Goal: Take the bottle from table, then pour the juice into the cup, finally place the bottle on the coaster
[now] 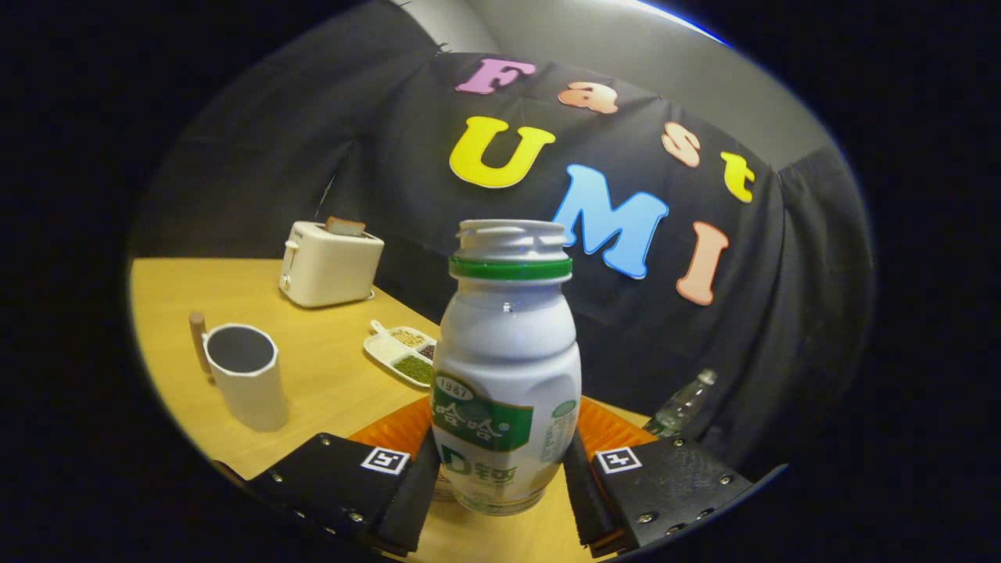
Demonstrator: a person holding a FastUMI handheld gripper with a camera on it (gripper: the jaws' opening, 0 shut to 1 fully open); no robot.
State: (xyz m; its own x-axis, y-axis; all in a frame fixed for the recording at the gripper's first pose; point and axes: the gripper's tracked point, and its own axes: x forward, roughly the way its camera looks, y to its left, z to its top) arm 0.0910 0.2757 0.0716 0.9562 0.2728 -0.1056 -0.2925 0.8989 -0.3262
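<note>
My gripper (500, 489) is clamped on the white plastic bottle with green neck ring (507, 367), held upright just above the worktop (313, 375). Pour step next, I judge: carry left to the white faceted cup (246, 375), tilt.

Bottle (507, 367) stands upright between fingers of gripper (500, 489), blocking centre path; fingers close at its sides, contact not confirmed. Orange coaster (610, 428) directly behind bottle. Cup (245, 375) obstructs lower left. Toaster (328, 264) upper left, sectioned dish (403, 353) between toaster and bottle. Clear bottle (682, 405) lower right. Open table (328, 383) strip between cup and dish.
</note>
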